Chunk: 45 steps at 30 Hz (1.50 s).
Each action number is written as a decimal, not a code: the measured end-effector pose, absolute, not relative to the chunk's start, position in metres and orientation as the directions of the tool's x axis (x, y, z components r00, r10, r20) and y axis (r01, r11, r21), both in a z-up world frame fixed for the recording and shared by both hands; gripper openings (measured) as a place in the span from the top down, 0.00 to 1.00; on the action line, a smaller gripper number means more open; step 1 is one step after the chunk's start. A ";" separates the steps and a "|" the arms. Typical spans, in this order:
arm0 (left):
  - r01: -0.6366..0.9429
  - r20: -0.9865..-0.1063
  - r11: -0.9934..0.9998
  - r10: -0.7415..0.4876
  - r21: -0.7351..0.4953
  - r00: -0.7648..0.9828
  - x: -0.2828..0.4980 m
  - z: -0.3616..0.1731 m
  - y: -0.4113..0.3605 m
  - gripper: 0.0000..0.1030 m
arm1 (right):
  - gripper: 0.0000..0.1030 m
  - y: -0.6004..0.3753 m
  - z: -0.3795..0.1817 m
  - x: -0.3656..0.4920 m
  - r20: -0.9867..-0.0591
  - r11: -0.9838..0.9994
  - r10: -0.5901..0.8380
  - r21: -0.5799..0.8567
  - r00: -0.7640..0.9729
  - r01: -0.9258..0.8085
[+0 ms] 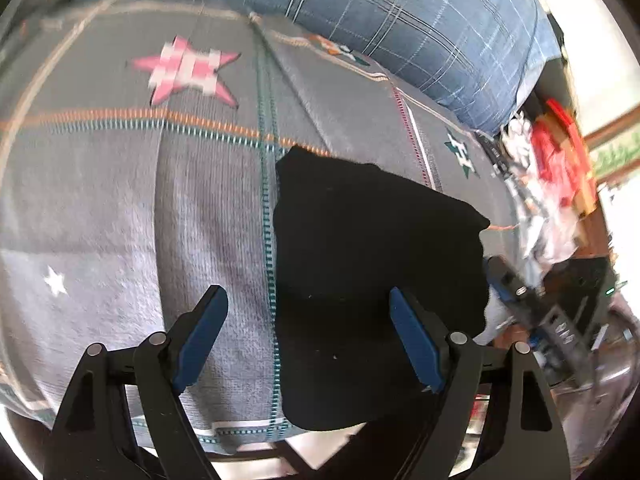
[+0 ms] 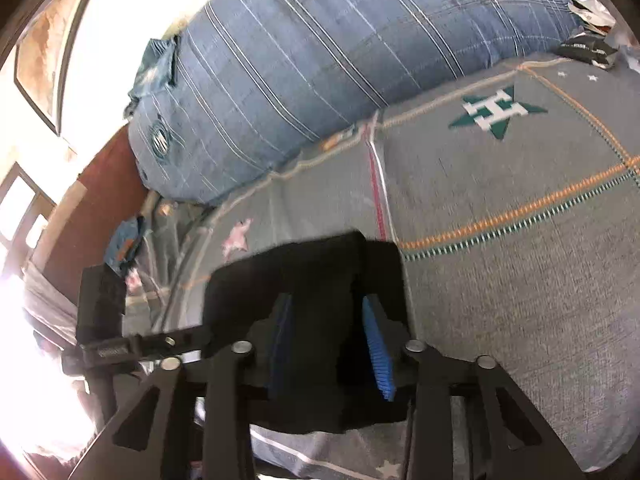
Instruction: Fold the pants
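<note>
Grey patterned bedding covers the bed (image 1: 120,200), and the pants (image 1: 372,260) — black, already gathered into a compact folded bundle — are laid on it near its front edge, on the near side of the big blue plaid bolster (image 1: 420,20) that lies along the back. The left hand-held gripper (image 1: 308,336) is held with its blue pads wide apart above the bundle's left edge, gripping nothing. The right hand-held gripper (image 2: 332,344) is seen with dark cloth between its pads, which stand only partly closed; whether the fabric is truly pinched cannot be told. A loose hold could let the layers slip and the fold spring open, and a pull from one side alone could drag the bundle off the bed's front edge — the left pads are not yet engaged to steady it. Counted: one pair of pants, two hand-held grippers, one bolster, one bed, and a single heap of red and white clutter (image 1: 552,168) beyond the bolster's right end.
</note>
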<state>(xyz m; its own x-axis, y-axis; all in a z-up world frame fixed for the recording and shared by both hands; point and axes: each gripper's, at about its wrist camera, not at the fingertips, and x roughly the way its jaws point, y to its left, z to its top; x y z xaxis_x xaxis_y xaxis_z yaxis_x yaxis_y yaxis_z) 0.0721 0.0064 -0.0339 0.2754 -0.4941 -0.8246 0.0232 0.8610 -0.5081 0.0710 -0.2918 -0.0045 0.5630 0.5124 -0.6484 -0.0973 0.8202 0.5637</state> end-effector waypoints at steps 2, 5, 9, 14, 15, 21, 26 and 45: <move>0.008 -0.807 0.835 -0.533 -0.550 0.255 0.074 -0.043 0.010 0.19 | 0.53 -0.291 -0.013 0.072 -0.675 0.831 0.502 0.549 0.541 -0.086; -0.008 -0.795 0.816 -0.561 -0.578 0.231 0.079 -0.053 0.004 0.16 | 0.52 -0.294 -0.025 0.073 -0.666 0.804 0.539 0.589 0.516 -0.080; 0.039 -0.822 0.853 -0.513 -0.520 0.247 0.081 -0.045 -0.017 0.16 | 0.47 -0.292 -0.024 0.074 -0.673 0.807 0.546 0.583 0.500 -0.096; 0.080 -0.860 0.922 -0.383 -0.380 0.337 0.074 -0.032 -0.033 0.16 | 0.47 -0.293 -0.024 0.071 -0.683 0.815 0.532 0.574 0.500 -0.081; 0.087 -0.862 0.929 -0.366 -0.359 0.350 0.073 -0.030 -0.034 0.16 | 0.46 -0.293 -0.024 0.071 -0.686 0.815 0.530 0.575 0.499 -0.076; 0.102 -0.864 0.943 -0.330 -0.316 0.379 0.071 -0.026 -0.033 0.16 | 0.42 -0.292 -0.019 0.070 -0.701 0.823 0.515 0.566 0.494 -0.054; 0.090 -0.865 0.943 -0.330 -0.321 0.378 0.069 -0.025 -0.028 0.16 | 0.38 -0.286 -0.015 0.071 -0.713 0.835 0.498 0.548 0.494 -0.051; 0.021 -0.866 0.915 -0.388 -0.402 0.315 0.094 -0.034 -0.012 0.17 | 0.51 -0.276 -0.009 0.100 -0.674 0.866 0.445 0.492 0.590 -0.092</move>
<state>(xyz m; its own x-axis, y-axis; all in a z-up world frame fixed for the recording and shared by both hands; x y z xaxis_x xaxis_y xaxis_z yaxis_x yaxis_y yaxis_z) 0.0936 -0.0116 -0.0342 0.3149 -0.3878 -0.8663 0.0212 0.9154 -0.4021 0.1001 -0.2761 -0.0090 0.5900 0.4450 -0.6737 -0.0919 0.8660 0.4916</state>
